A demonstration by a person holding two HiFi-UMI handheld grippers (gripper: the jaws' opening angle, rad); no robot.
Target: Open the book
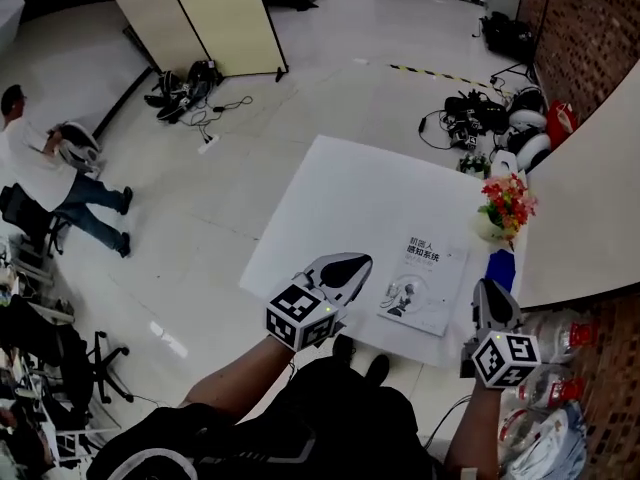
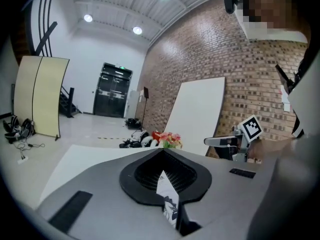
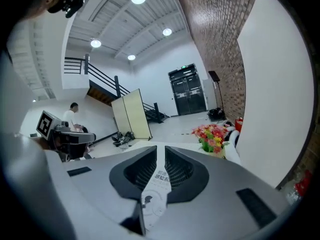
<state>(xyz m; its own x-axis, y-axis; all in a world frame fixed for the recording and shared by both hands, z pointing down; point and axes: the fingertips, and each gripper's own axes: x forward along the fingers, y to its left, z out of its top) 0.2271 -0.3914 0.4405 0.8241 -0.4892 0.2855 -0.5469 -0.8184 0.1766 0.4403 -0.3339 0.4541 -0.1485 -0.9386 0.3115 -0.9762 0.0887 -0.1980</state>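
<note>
The book (image 1: 425, 283) lies closed, white cover up, near the front right of the white table (image 1: 340, 193). My left gripper (image 1: 355, 263) hovers just left of it, its jaws together and holding nothing. To the right of the book's near corner is my right gripper (image 1: 487, 290), its jaws all but together and bare. In the left gripper view the tips (image 2: 162, 151) meet, and the book (image 2: 168, 196) shows below through the gap behind them. In the right gripper view only a thin slit (image 3: 160, 149) parts the jaws, and the book's cover (image 3: 156, 184) shows through it.
A pot of red and yellow flowers (image 1: 507, 206) stands at the table's right edge, with a blue object (image 1: 502, 266) beside it. A large white board (image 1: 590, 198) leans on the brick wall. Plastic bags (image 1: 560, 388) lie on the floor at the right. A person (image 1: 40, 168) sits far left.
</note>
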